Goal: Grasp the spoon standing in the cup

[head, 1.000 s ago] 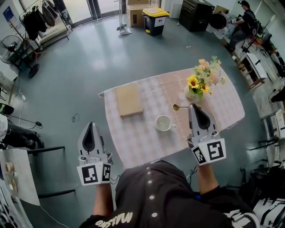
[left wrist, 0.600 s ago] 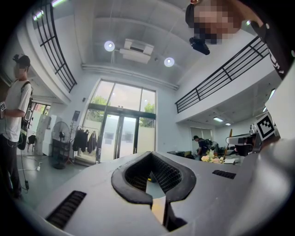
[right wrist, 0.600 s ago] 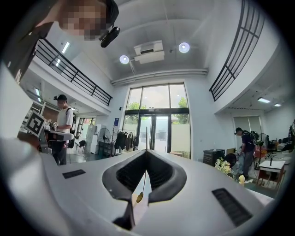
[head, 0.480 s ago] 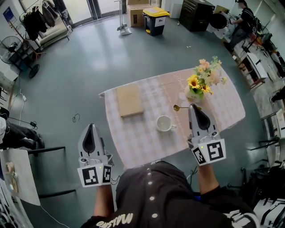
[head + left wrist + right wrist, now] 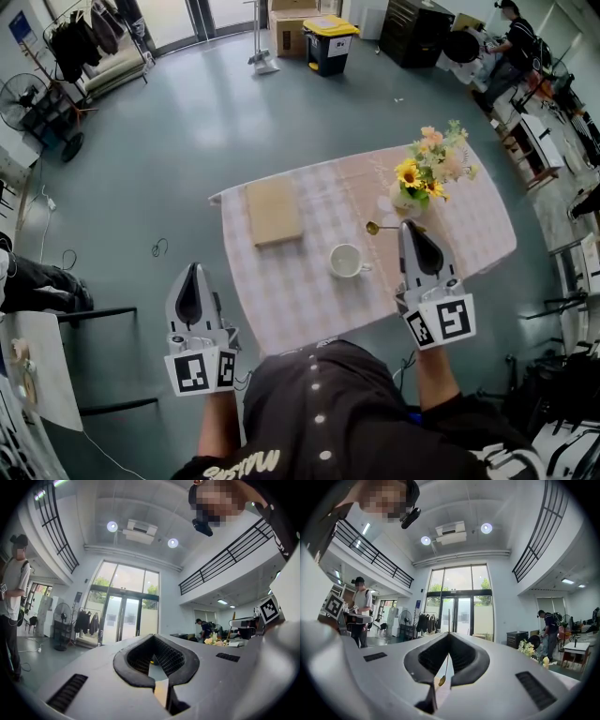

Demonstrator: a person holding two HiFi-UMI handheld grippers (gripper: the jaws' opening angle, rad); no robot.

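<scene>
**A:** Gold catches our eye first. The spoon [image 5: 373,227] lies crosswise at the tip of our right gripper [image 5: 406,225], right of centre in the head view.

**B:** So we have it clear of the white cup [image 5: 346,260]?

**A:** We do. The cup stands on the checked tablecloth [image 5: 300,291], lower left of the spoon and apart from it. The flower vase [image 5: 403,200] is just above the spoon.

**B:** And our jaws?

**A:** In the right gripper view we see them pinched together on the thin handle, with the bowl hanging toward the camera. Our left gripper [image 5: 193,268] hangs at lower left, off the table's edge and over the grey floor [image 5: 187,141]. Its jaws are closed tip to tip and empty.

**B:** What else do we see on the cloth?

**A:** A tan board [image 5: 273,210] lies flat toward its upper left, well apart from the cup.
</scene>
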